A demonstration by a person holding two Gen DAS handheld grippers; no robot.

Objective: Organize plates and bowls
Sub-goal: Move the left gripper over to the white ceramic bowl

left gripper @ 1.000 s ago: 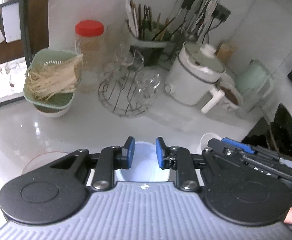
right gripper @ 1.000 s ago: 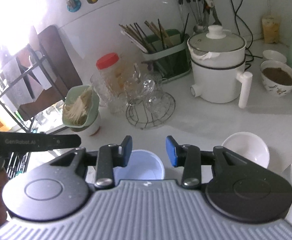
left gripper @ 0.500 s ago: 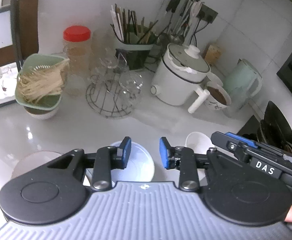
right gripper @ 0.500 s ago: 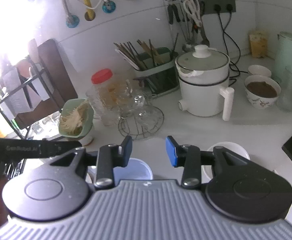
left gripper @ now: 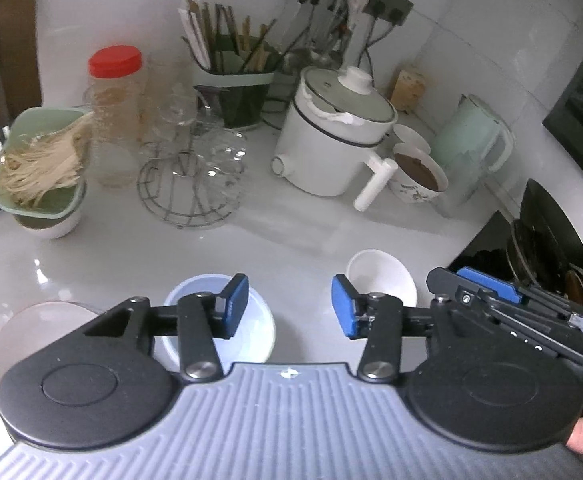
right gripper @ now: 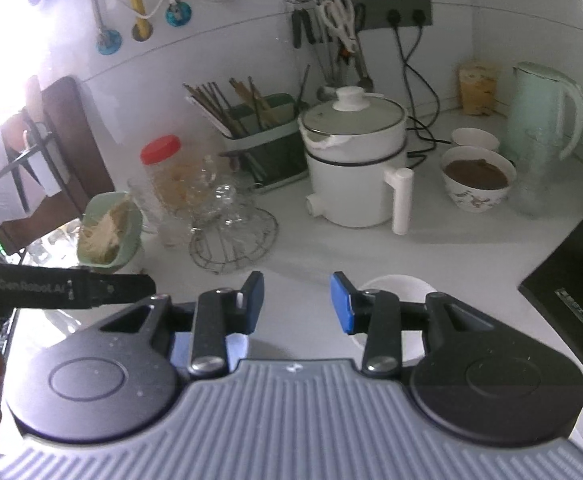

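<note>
Left gripper (left gripper: 289,306) above the white countertop (left gripper: 291,236), jaws spread wide, nothing between the blue pads. Pale blue bowl (left gripper: 251,332) sits on the counter directly under the left finger, partly covered by it. Just left of that bowl, a pinkish-white plate (left gripper: 43,316) lies flat, its near part hidden behind the gripper body. Small white bowl (left gripper: 379,276) stands to the right of the blue bowl, apart from it, beside the right finger's linkage. Right gripper (right gripper: 296,302) likewise wide open and empty; its own view shows the white bowl (right gripper: 395,282) just behind its right finger and a sliver of the blue bowl (right gripper: 235,346) under its left finger, most of it hidden. Right gripper's body also enters the left view at the lower right edge. Background, well apart from the bowls: white electric pot with lid (left gripper: 331,148), patterned bowl of brown contents (left gripper: 419,176) beside its handle, mint kettle (left gripper: 471,144), wire rack holding clear glasses (left gripper: 191,184), red-lidded jar (left gripper: 115,112), green basket of pale strands (left gripper: 43,168) resting on a white bowl, and a utensil caddy with chopsticks (left gripper: 231,88) against the tiled wall. Black cooktop (right gripper: 571,280) at the right counter edge.
</note>
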